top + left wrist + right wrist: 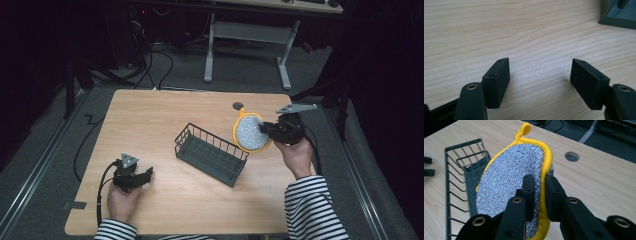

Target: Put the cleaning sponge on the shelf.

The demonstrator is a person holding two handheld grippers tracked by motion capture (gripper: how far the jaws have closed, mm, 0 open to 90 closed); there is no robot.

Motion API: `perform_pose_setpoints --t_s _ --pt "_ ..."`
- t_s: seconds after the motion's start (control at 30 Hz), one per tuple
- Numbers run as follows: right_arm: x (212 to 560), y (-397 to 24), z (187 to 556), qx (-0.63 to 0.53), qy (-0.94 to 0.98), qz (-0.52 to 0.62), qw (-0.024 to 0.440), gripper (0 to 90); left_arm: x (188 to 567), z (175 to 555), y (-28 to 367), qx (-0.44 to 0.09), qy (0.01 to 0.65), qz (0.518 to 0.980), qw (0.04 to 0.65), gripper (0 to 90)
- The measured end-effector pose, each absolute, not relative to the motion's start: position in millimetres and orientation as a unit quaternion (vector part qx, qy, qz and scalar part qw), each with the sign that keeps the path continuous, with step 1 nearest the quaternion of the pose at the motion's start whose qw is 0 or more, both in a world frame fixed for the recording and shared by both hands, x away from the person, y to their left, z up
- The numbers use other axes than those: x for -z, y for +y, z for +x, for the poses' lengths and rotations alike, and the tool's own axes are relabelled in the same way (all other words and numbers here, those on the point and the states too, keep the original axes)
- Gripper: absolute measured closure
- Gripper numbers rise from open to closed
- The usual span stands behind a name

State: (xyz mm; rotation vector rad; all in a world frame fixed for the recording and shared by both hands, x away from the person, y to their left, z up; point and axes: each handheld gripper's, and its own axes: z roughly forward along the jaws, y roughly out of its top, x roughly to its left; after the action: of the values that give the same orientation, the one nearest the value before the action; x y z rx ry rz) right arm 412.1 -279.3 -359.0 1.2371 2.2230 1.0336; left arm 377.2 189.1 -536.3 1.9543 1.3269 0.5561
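Observation:
A round silver scouring pad (251,133) (509,180) with a yellow rim and a yellow loop hangs above the table, just right of a dark wire basket (211,153) (461,177). My right gripper (264,129) (539,185) is shut on the pad's edge, its jaws pinching the rim from both sides. My left gripper (148,174) (540,75) rests low over bare wood at the table's front left, open, with nothing between its jaws. A corner of the basket (619,13) lies beyond it at the upper right of the left gripper view.
The wooden table (150,115) has a round cable hole (238,106) (572,156) near its back edge. Beyond the table stand a white desk frame (250,45) and loose cables on the grey floor. Cables run along the floor at the left.

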Motion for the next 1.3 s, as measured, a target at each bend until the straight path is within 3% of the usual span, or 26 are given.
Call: perform_pose_setpoints --t_s 0.4,1.3 --pt "373.5 -231.0 424.1 -0.363 0.821 0.404 0.174 79.3 536.3 377.2 189.1 -0.215 0.512 0.755 0.35 32.5" --pt "405.1 -196.0 421.1 -0.318 0.863 0.357 0.162 77.3 536.3 377.2 189.0 -0.215 0.512 0.754 0.35 32.5"
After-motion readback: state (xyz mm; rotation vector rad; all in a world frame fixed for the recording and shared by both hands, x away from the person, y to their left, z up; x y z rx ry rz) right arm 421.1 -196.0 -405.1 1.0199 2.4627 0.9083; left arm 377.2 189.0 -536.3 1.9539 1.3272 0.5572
